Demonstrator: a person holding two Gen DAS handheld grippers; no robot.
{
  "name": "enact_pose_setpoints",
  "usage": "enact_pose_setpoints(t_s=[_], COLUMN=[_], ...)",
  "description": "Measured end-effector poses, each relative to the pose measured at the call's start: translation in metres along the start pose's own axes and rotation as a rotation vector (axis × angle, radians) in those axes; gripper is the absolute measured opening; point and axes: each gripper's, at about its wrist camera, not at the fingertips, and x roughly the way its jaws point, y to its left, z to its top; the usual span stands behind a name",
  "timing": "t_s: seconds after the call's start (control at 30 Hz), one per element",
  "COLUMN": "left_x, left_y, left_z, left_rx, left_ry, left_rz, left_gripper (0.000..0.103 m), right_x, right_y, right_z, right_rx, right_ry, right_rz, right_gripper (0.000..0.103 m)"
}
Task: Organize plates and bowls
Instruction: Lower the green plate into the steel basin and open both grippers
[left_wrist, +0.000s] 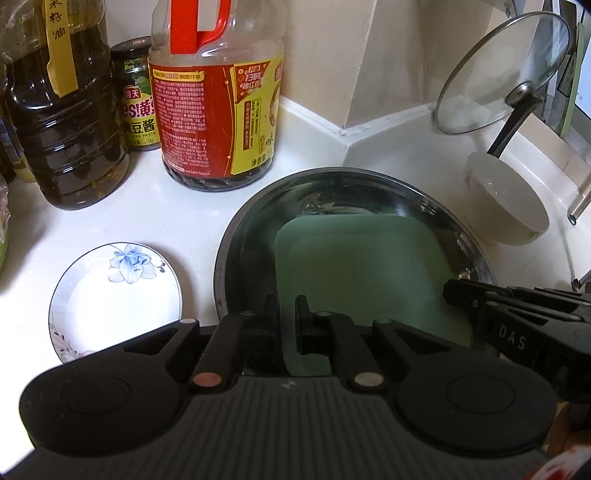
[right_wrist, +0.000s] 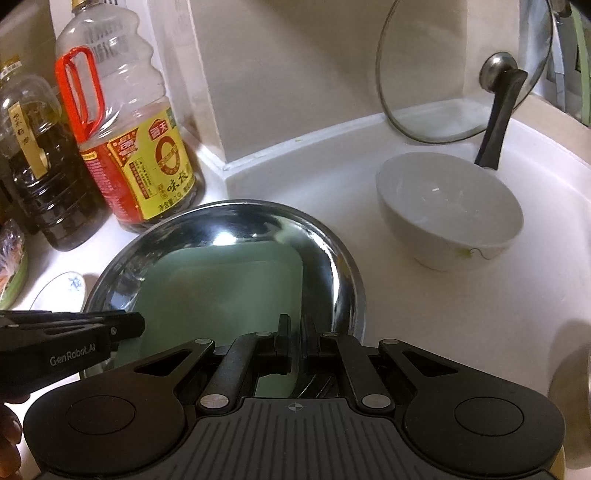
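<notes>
Both grippers are pinched on the near edge of the green square plate (left_wrist: 354, 266), which is tilted inside the steel round plate (left_wrist: 258, 206) in the middle of the white counter (left_wrist: 177, 206). The left gripper (left_wrist: 286, 314) has its fingers (left_wrist: 303, 308) drawn narrow onto the plate's rim at about 7 o'clock; the right gripper (right_wrist: 295, 332) grips the same rim at about 5 o'clock, its fingers nearly shut on the thin edge.

The green plate looks stiff and light, probably melamine or glazed ceramic, with a smooth, slick face, so a rim pinch could slide if it tips. Two grips spread along one edge should steady it; the raised lip is the only real purchase. The steel plate beneath is thin, hard and glossy, likely light and apt to skate on the counter or ring against the green one.

At 9 o'clock sits a small floral saucer (left_wrist: 110, 295), at 2 o'clock a white ceramic bowl (right_wrist: 448, 218), both fragile and best taken by the rim. Oil bottles (left_wrist: 66, 122) stand at 11 o'clock, and a glass lid (right_wrist: 461, 74) leans on the wall at 1 o'clock.
</notes>
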Motion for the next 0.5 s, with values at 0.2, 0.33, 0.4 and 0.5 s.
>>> enact_pose_setpoints(t_s=[0.2, 0.33, 0.4, 0.5], left_x=[-0.007, -0.017, -0.024, -0.036], left_y=[0.001, 0.002, 0.001, 0.001], left_z=[0.001, 0.003, 0.003, 0.000], left_rx=[0.007, 0.012, 0.013, 0.025], left_ry=[-0.027, -0.051, -0.060, -0.075], left_rz=[0.019, 0.021, 0.019, 0.021], left_gripper=[0.014, 0.016, 0.019, 0.026], right_x=[-0.006, -0.015, -0.022, -0.032], right_y=[0.000, 0.000, 0.001, 0.002], right_z=[0.002, 0.004, 0.004, 0.003], right_rx=[0.012, 0.016, 0.012, 0.006], right_ry=[-0.028, -0.054, -0.067, -0.081], right_rz=[0.014, 0.026, 0.036, 0.054], right_gripper=[0.005, 0.005, 0.007, 0.022])
